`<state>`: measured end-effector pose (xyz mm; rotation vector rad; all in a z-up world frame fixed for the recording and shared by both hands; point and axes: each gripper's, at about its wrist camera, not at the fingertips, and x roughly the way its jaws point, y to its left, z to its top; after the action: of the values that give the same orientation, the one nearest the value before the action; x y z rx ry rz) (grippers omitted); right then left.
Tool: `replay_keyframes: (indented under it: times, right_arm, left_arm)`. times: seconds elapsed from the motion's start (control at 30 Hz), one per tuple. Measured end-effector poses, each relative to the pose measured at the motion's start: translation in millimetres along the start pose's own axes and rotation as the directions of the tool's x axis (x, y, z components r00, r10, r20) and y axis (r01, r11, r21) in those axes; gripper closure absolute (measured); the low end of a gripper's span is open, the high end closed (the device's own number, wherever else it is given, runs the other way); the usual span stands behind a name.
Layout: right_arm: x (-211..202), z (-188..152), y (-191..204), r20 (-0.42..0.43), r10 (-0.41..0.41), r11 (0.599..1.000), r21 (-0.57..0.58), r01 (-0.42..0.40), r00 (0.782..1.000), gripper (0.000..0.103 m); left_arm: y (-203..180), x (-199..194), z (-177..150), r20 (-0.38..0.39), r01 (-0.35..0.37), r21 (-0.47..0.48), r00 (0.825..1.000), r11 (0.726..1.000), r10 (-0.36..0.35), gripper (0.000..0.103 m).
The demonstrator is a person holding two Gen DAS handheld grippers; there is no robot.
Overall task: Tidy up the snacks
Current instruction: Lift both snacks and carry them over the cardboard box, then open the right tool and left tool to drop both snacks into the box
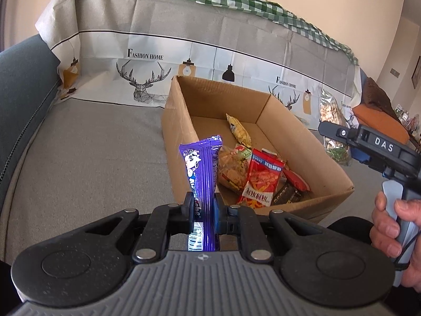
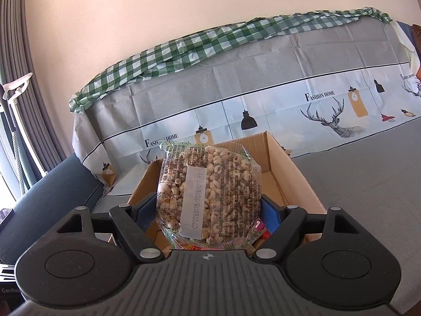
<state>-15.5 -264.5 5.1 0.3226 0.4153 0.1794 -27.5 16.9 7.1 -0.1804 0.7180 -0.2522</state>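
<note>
- Left hand-held gripper (image 1: 202, 205): jaws nearly together, clamped on a purple snack packet (image 1: 201, 166). Packet stands upright between the pads, barcode end toward the camera, top end rising above the fingertips.
- Purple snack packet sits in front of the near left wall of the cardboard box (image 1: 181, 121); it is in the grip, not inside the box.
- Cardboard box: open top, resting on a grey sofa seat (image 1: 92, 144). Contents visible in the left wrist view: a yellow packet (image 1: 238, 129) lying on the box floor toward the back, a clear bag of brown snacks (image 1: 232, 168), a red packet (image 1: 260, 179) leaning over it, and a dark packet (image 1: 286, 196) at the near right corner.
- Right hand-held gripper (image 2: 209, 208): jaws set wide, clamped on a clear bag of puffed grain (image 2: 210, 192). Blue pads press on both sides of the bag; white label strip faces the camera.
- Bag of puffed grain is held over the near edge of the box in the right wrist view; it hides most of the interior.
- In the left wrist view the right hand-held gripper appears at the right edge, a hand (image 1: 394, 226) around its handle.
- Behind the box: sofa back draped in a printed cover (image 1: 147, 60) with deer and lamp motifs, a green checked cloth (image 2: 210, 42) along the top.
</note>
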Motion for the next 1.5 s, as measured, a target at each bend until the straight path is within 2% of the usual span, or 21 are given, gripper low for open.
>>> replay_keyframes:
  times: [0.7, 0.83, 0.97, 1.13, 1.17, 1.2, 1.23, 1.33, 1.5]
  right_arm:
    - [2.7, 1.6, 1.2, 0.001, 0.001, 1.000, -0.021, -0.001, 1.000, 0.022]
    - [4.7, 2.3, 3.3, 0.009, -0.004, 1.000, -0.017, 0.005, 1.000, 0.022]
    - [6.3, 1.0, 3.4, 0.022, -0.029, 1.000, -0.011, 0.029, 0.999, 0.022]
    - [10.5, 2.2, -1.2, 0.030, -0.049, 0.999, 0.007, 0.049, 0.998, 0.022]
    - [11.3, 2.3, -2.5, 0.032, -0.055, 0.998, 0.011, 0.054, 0.998, 0.022]
    - [12.6, 2.6, -3.6, 0.032, -0.057, 0.998, 0.015, 0.057, 0.998, 0.021]
    - [13.7, 2.6, -4.6, 0.030, -0.057, 0.998, 0.017, 0.057, 0.998, 0.020]
    - [16.9, 2.6, -4.3, 0.017, -0.064, 0.998, 0.011, 0.063, 0.998, 0.007]
    - [15.7, 2.2, -6.0, 0.019, -0.062, 0.998, 0.016, 0.061, 0.998, 0.001]
  left_arm:
    - [-28.7, 6.9, 36.1, 0.015, 0.017, 0.023, 1.000, 1.000, -0.017, 0.089]
    - [-39.5, 15.8, 58.9, 0.035, 0.028, 0.026, 0.999, 0.999, -0.028, 0.089]
    - [-57.9, 25.7, 95.2, 0.089, 0.050, 0.043, 0.995, 0.998, -0.054, 0.089]
    - [-86.6, 36.7, 139.2, 0.154, 0.063, 0.104, 0.985, 0.993, -0.078, 0.088]
    - [-91.1, 41.1, 145.1, 0.150, 0.052, 0.116, 0.986, 0.992, -0.069, 0.087]
    - [-94.1, 47.0, 149.4, 0.129, 0.043, 0.118, 0.990, 0.992, -0.058, 0.078]
    - [-94.9, 52.6, 152.2, 0.104, 0.036, 0.110, 0.994, 0.993, -0.047, 0.065]
    - [-93.8, 59.5, 153.8, 0.089, 0.020, 0.083, 0.996, 0.996, -0.028, 0.061]
    - [-88.8, 60.6, 144.6, 0.063, -0.003, 0.074, 0.998, 0.997, -0.002, 0.054]
